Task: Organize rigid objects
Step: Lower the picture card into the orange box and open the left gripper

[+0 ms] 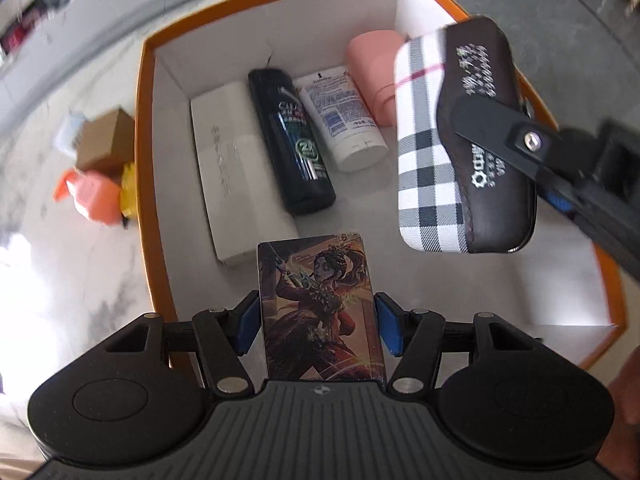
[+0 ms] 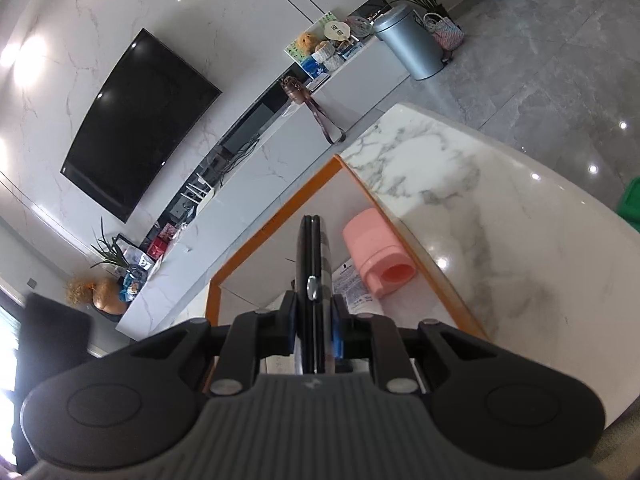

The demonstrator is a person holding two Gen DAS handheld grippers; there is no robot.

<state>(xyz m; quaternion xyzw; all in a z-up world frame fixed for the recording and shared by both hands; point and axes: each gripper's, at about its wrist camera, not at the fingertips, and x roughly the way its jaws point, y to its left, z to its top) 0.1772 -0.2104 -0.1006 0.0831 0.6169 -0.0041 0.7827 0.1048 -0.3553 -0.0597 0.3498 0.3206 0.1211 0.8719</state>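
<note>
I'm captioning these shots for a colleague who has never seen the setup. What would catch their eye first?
Most striking is the plaid glasses case, held by the right gripper in the air above the orange-rimmed box. Next is the illustrated card between the left gripper's blue-padded fingers at the box's near edge. Inside the box a dark bottle, white tube and pink container lie side by side.
</note>
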